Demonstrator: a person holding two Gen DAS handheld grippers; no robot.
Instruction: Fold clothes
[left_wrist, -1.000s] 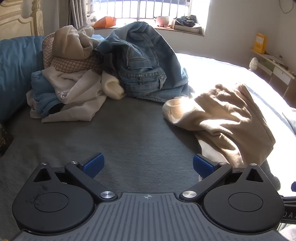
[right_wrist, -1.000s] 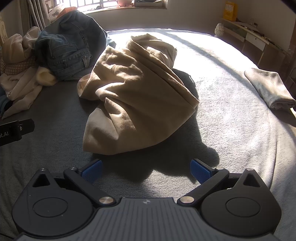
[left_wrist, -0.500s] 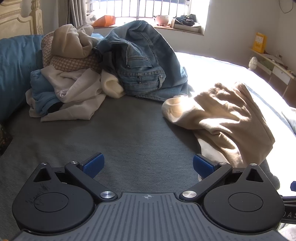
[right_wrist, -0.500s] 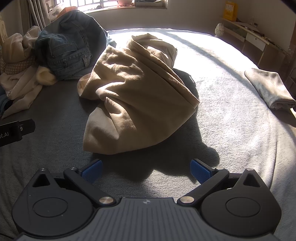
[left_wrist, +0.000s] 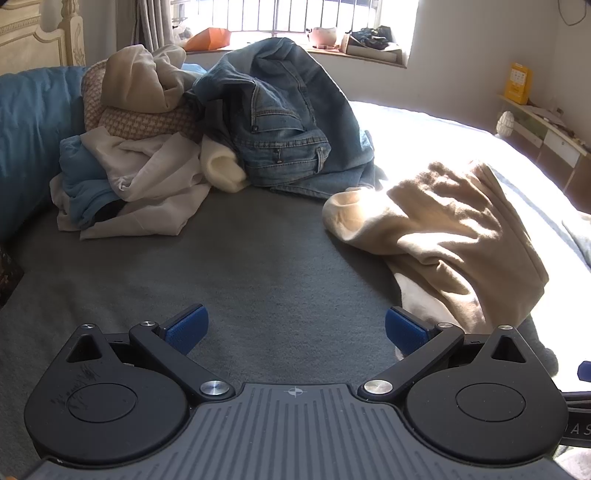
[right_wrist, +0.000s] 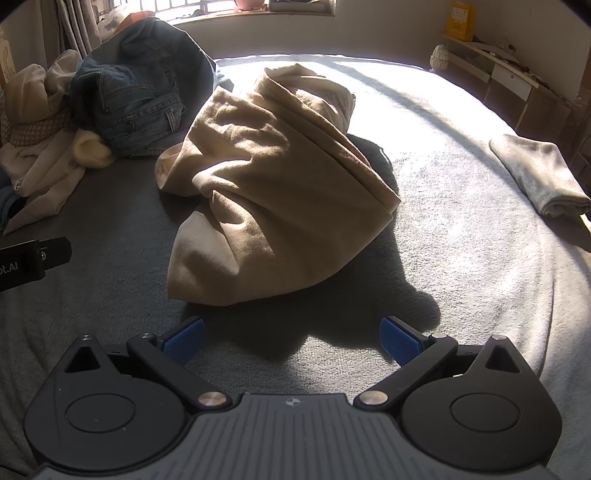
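A crumpled tan fleece garment (right_wrist: 273, 192) lies in a loose heap on the grey blanket-covered bed (right_wrist: 443, 258), and everything else is placed here relative to that heap. The right gripper (right_wrist: 291, 341) hovers just in front of the heap's near edge, its blue-padded fingers (right_wrist: 184, 339) spread wide apart with nothing between them but the shadowed blanket. The left gripper (left_wrist: 295, 330) sits to the left of the heap, likewise spread wide and holding nothing; its right-hand blue pad (left_wrist: 404, 330) is very near the heap's pale lower edge, though contact cannot be told. In the left wrist view the tan fleece garment (left_wrist: 443, 229) shows a rounded cuff opening turned toward the left.

Behind and to the left of the heap lies a rumpled pair of blue denim jeans (left_wrist: 280, 122), its lower edge close to the garment's cuff. Further left again sits a pile of unfolded clothes in white, beige and light blue (left_wrist: 129, 158). Well to the right of the heap, a folded grey-white cloth (right_wrist: 539, 173) rests on the sunlit part of the blanket. Beyond the heap, against the far wall, a yellow box (right_wrist: 458, 18) stands on a low wooden shelf unit (right_wrist: 509, 74).
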